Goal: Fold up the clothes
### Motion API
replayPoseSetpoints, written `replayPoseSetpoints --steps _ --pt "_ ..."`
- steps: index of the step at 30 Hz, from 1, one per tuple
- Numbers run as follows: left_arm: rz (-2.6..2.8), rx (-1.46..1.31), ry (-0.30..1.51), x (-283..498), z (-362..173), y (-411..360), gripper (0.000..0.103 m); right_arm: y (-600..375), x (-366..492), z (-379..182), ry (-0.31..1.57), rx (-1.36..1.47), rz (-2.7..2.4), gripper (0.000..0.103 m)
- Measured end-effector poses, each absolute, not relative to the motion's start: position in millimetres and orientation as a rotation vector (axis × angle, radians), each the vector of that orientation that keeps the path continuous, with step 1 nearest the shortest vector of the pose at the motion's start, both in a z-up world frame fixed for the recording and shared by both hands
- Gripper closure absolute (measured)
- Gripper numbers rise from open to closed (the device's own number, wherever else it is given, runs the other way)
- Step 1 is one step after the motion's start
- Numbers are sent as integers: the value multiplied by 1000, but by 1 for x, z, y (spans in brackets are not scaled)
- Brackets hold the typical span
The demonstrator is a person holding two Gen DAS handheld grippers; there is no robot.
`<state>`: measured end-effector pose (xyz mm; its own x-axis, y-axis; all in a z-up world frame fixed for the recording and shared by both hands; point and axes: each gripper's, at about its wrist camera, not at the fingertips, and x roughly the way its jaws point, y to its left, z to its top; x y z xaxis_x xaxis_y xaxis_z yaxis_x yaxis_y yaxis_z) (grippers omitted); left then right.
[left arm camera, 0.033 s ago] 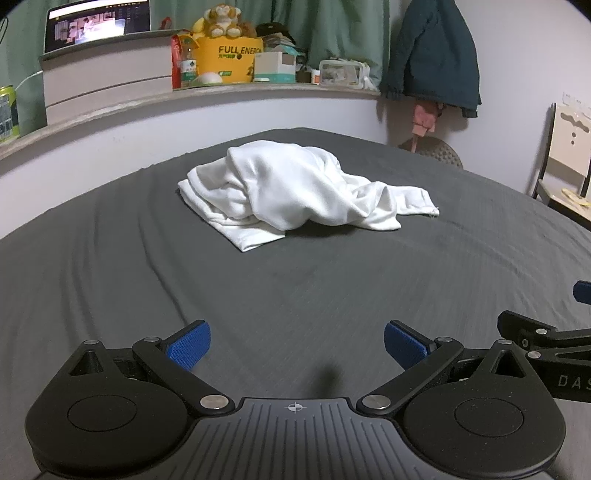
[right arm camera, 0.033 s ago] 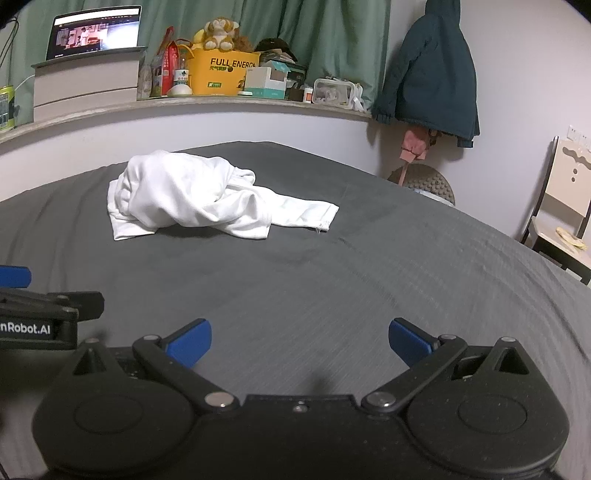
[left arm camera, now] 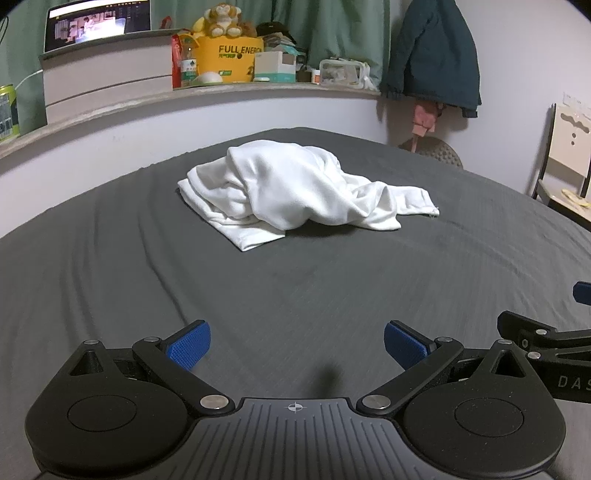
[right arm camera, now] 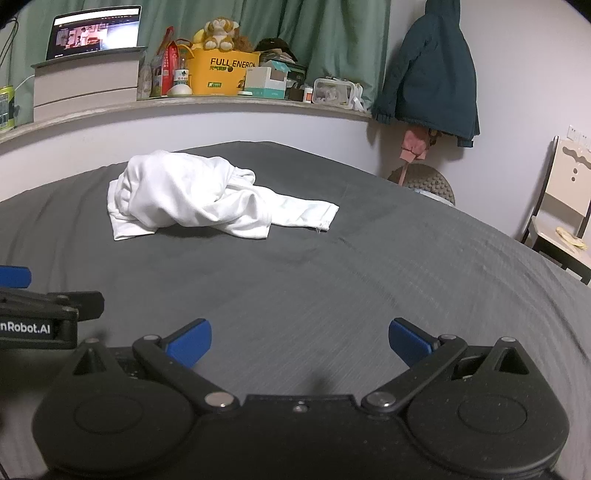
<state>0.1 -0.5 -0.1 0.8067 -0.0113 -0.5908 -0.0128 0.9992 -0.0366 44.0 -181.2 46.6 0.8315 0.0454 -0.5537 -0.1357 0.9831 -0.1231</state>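
A crumpled white garment point(left arm camera: 295, 188) lies heaped on the dark grey bed sheet point(left arm camera: 295, 295), one sleeve trailing off to the right. In the right wrist view the garment point(right arm camera: 192, 195) sits left of centre, on the sheet point(right arm camera: 369, 280). My left gripper point(left arm camera: 297, 347) hovers over bare sheet well short of the garment, jaws wide open and nothing between the blue pads point(left arm camera: 188, 349). My right gripper point(right arm camera: 299, 345) stands just as wide and empty, beside the left one. Each gripper's side shows at the edge of the other's view.
A curved ledge point(left arm camera: 221, 92) behind the bed carries a laptop point(left arm camera: 98, 24), a yellow box point(left arm camera: 229, 59) with a plush toy, and small boxes. A dark green jacket point(left arm camera: 432, 55) hangs on the wall. A chair point(left arm camera: 565, 166) stands at the right.
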Motion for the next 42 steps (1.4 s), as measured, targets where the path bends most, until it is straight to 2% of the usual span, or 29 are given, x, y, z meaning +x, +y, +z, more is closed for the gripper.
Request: replayPoseSetpoints --steps 42 --pt "8 -29 639 0 -1 -3 0 -182 47 43 589 -150 93 0"
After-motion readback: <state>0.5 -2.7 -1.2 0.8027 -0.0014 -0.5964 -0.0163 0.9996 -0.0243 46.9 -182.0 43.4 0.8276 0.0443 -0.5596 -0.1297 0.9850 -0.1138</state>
